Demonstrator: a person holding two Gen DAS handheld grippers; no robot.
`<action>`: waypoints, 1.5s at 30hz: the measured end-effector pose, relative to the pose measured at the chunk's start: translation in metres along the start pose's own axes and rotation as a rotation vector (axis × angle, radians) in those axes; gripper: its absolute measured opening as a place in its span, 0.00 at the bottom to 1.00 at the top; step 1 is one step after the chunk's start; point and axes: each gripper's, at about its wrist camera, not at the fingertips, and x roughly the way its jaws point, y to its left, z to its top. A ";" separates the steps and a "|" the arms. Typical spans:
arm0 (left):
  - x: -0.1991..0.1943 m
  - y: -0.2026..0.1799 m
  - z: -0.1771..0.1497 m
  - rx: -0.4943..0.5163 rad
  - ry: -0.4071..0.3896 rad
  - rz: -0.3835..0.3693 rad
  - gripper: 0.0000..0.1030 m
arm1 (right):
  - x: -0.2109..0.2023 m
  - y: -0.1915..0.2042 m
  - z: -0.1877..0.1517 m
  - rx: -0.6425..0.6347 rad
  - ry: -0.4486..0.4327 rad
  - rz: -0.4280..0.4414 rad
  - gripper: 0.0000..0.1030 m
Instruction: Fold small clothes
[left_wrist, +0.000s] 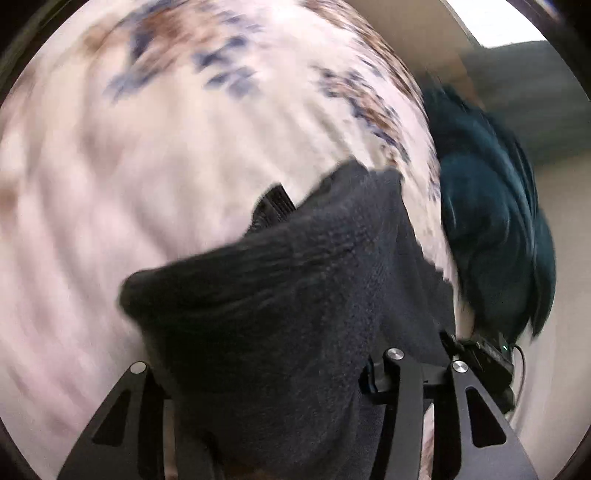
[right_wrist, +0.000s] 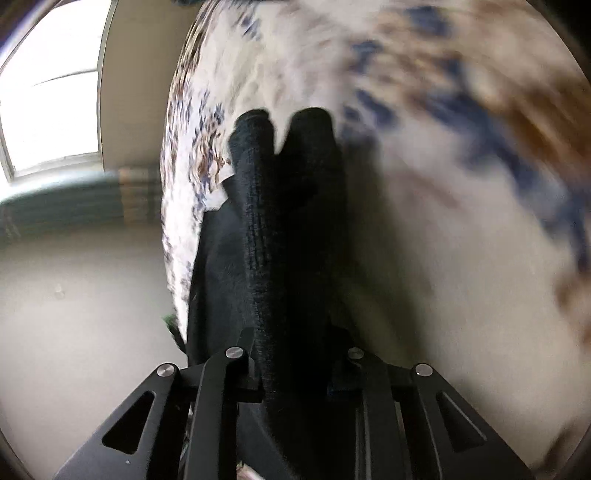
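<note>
Left hand-held gripper (left_wrist: 295, 369) and right hand-held gripper (right_wrist: 295, 369) each clenched on dark knit sock (left_wrist: 280, 280). Soft, light, floppy; best held at edges. Bedspread (left_wrist: 147, 147) beneath.

sock (left_wrist: 295, 295): dark ribbed knit, matt | bedsheet (left_wrist: 147, 166): soft printed cloth

A home, most likely a bedroom. A bed under a white bedspread (right_wrist: 424, 206) printed with blue and brown flowers fills both views; a bright window (right_wrist: 51, 96) and beige wall (right_wrist: 125, 92) stand left of the right hand-held gripper (right_wrist: 295, 373), over pale floor (right_wrist: 85, 306).
</note>
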 end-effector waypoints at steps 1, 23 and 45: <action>-0.001 -0.006 0.013 0.074 0.041 -0.009 0.45 | -0.012 -0.010 -0.020 0.046 -0.024 0.017 0.20; -0.044 0.025 0.007 0.074 0.018 0.080 0.84 | -0.091 0.065 -0.012 -0.390 -0.051 -0.386 0.71; -0.024 0.073 0.001 0.131 0.046 0.132 0.87 | 0.025 0.123 0.066 -0.581 -0.053 -0.356 0.07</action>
